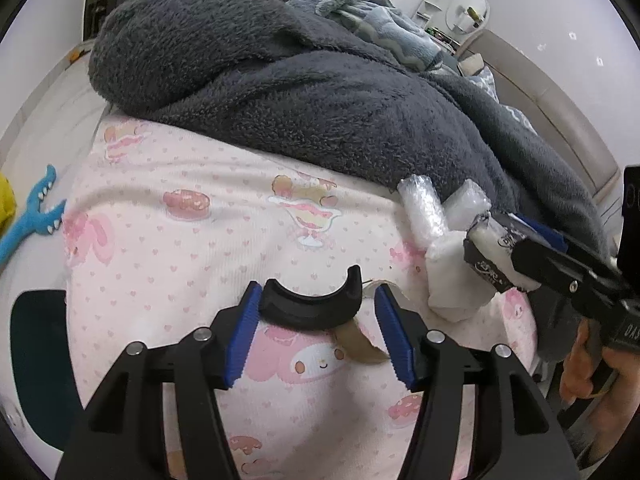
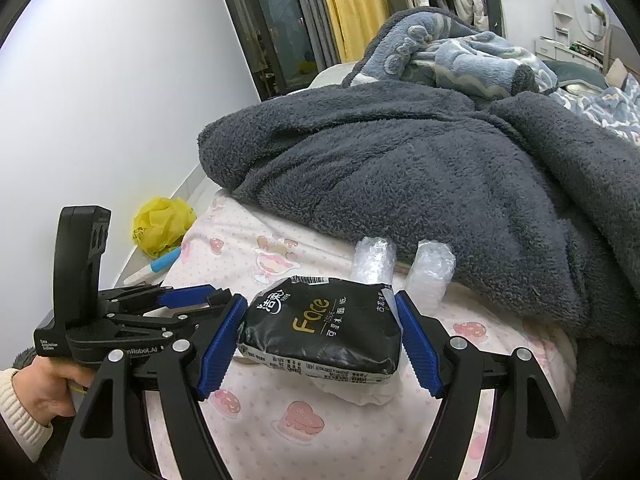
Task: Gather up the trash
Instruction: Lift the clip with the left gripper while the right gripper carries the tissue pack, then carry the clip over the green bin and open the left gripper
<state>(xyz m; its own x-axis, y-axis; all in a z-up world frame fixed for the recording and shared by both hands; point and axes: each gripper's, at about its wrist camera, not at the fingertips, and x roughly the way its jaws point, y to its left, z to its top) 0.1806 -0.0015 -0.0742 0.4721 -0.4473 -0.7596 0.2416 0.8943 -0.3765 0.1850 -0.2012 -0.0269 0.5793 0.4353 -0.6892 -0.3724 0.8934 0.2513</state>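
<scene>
Clamped in the right gripper (image 2: 320, 336) across its long axis, black facial-tissue pack (image 2: 320, 330); on the pink bedsheet (image 1: 180, 248) between the left gripper (image 1: 316, 336) (unclenched, nearer), curved black plastic piece (image 1: 310, 304).

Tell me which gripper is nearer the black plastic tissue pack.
Right. The right gripper clamps the black plastic tissue pack; the left gripper sits apart over a black curved piece.
</scene>
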